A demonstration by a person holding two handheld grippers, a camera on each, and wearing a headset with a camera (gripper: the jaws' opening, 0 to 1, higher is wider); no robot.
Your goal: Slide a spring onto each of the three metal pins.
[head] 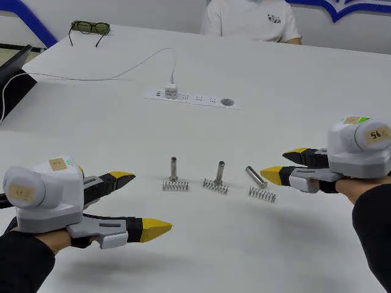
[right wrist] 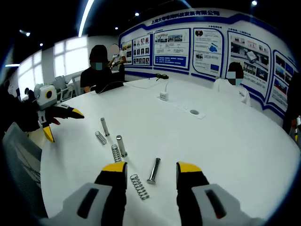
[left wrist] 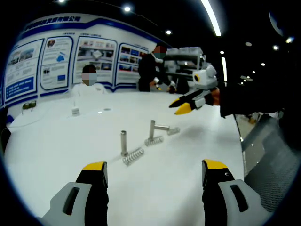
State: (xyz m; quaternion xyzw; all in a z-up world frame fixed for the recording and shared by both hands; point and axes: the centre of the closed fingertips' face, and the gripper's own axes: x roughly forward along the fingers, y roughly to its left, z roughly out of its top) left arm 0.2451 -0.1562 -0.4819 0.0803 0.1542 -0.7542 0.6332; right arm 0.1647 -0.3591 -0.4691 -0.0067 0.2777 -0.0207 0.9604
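Observation:
Two metal pins stand upright on the white table, the left pin [head: 173,168] and the middle pin [head: 219,173]. A third pin [head: 256,176] lies on its side. In front of each pin lies a spring: left [head: 175,185], middle [head: 215,186], right [head: 262,194]. My left gripper [head: 140,203] hovers open at the lower left, short of the left pin [left wrist: 123,142]. Open too, my right gripper [head: 278,163] hangs just right of the lying pin [right wrist: 154,170] and its spring [right wrist: 139,186]. Neither gripper holds anything.
A white power strip [head: 192,97] with a plugged charger [head: 171,91] lies behind the pins. Glasses [head: 90,28] rest at the far left. A person in a white shirt [head: 250,18] sits across the table. A dark object [head: 12,76] sits at the left edge.

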